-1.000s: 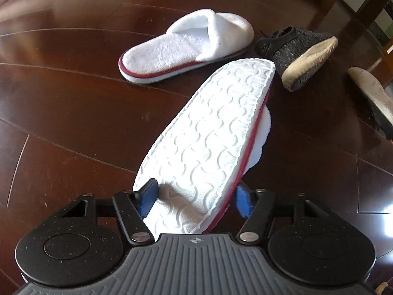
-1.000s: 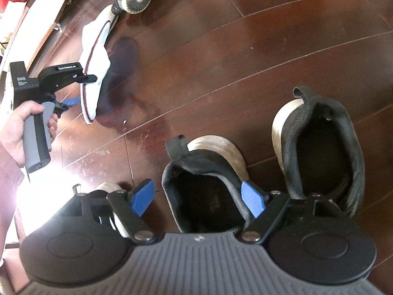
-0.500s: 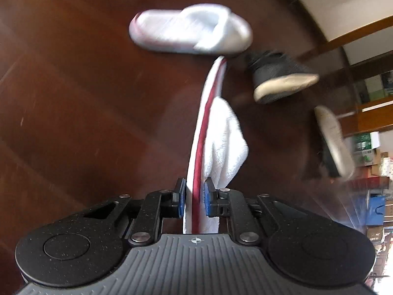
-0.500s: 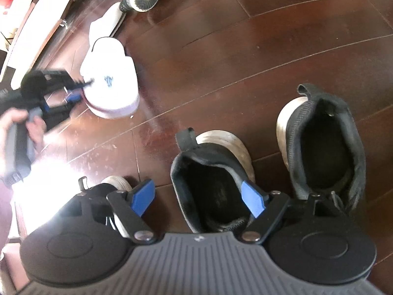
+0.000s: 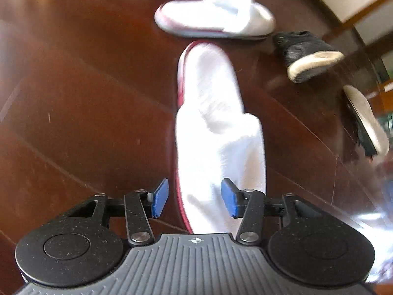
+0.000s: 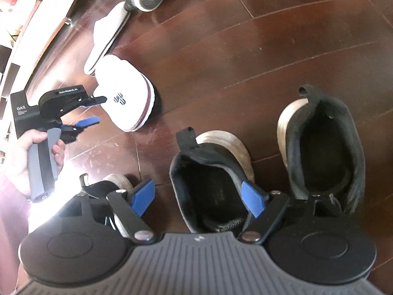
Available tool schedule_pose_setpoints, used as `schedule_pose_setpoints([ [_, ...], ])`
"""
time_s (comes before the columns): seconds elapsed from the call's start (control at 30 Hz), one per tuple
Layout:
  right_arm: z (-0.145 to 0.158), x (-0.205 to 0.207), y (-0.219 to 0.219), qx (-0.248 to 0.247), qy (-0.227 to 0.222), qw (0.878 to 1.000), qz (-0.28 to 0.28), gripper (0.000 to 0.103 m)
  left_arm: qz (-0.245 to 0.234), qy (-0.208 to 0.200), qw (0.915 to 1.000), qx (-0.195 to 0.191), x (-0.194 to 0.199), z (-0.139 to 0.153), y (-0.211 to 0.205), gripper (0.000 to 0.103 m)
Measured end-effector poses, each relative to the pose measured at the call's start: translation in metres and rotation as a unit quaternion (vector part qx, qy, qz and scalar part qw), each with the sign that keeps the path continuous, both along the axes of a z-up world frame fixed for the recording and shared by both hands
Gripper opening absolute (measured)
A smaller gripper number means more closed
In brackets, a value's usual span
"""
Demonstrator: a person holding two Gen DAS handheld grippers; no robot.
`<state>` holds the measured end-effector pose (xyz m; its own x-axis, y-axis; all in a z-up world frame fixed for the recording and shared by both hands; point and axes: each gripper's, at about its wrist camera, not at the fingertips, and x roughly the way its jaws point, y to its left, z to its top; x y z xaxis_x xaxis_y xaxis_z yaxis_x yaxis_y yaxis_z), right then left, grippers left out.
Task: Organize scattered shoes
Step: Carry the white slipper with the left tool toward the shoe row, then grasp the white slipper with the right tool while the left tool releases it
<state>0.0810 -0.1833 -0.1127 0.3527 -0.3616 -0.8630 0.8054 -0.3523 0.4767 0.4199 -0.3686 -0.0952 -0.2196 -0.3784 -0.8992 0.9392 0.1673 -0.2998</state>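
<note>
A white slipper (image 5: 216, 132) with a dark red rim lies right side up on the dark wood floor, toe toward my left gripper (image 5: 195, 199). That gripper is open, its blue pads standing either side of the toe. The matching slipper (image 5: 216, 16) lies crosswise just beyond the heel. The right wrist view shows the same slipper (image 6: 125, 98), with a dark logo on its strap, and the left gripper (image 6: 99, 109) open at its toe. My right gripper (image 6: 197, 198) is open above a black sneaker (image 6: 208, 172), which stands beside a second black sneaker (image 6: 321, 142).
A black sneaker (image 5: 307, 54) lies on its side past the slippers, and another shoe (image 5: 366, 120) shows its pale sole at right. A third dark shoe (image 6: 110, 184) is half hidden under my right gripper. A hand (image 6: 24, 152) holds the left gripper's handle. Pale furniture (image 6: 36, 24) lines the far left.
The left gripper turned the slipper from sole-up through edge-on to right side up, set it on the floor and opened. The right gripper barely moved.
</note>
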Motion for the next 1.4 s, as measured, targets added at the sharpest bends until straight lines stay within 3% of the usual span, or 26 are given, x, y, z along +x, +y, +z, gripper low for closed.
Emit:
schedule_pose_setpoints([
  [0.13, -0.001, -0.001, -0.001, -0.001, -0.001, 1.000, -0.003, 0.081, -0.015, -0.006, 0.9998, -0.015, -0.009, 0.008, -0.011, 0.073],
  [0.27, -0.002, -0.001, 0.000, 0.001, -0.004, 1.000, -0.008, 0.081, 0.026, -0.002, 0.9997, 0.001, -0.010, -0.006, -0.034, 0.074],
  [0.3, -0.002, 0.000, 0.001, 0.000, -0.005, 1.000, -0.008, 0.081, 0.029, -0.009, 0.9995, 0.005, -0.009, -0.010, -0.038, 0.071],
  [0.37, -0.001, 0.000, 0.001, -0.002, -0.008, 1.000, -0.007, 0.081, 0.033, -0.026, 0.9987, 0.027, -0.010, -0.023, -0.042, 0.046],
  [0.47, 0.001, -0.001, 0.003, -0.005, -0.011, 1.000, -0.008, 0.081, 0.061, -0.013, 0.9974, 0.037, -0.005, -0.027, -0.039, 0.029],
  [0.8, 0.008, -0.013, 0.020, -0.006, -0.011, 1.000, -0.017, 0.081, 0.062, 0.000, 0.9980, -0.003, -0.015, 0.013, -0.015, 0.024],
  [1.0, 0.016, -0.025, 0.042, -0.006, -0.009, 1.000, -0.024, 0.081, 0.042, 0.022, 0.9984, -0.030, -0.042, 0.039, 0.006, 0.023],
  [1.23, 0.030, -0.052, 0.085, -0.012, -0.006, 0.998, -0.053, 0.081, -0.025, 0.038, 0.9982, -0.039, -0.098, 0.058, 0.047, 0.024],
  [1.4, 0.045, -0.089, 0.139, -0.015, -0.001, 0.996, -0.088, 0.081, -0.077, 0.052, 0.9948, -0.042, -0.144, 0.070, 0.087, 0.024],
])
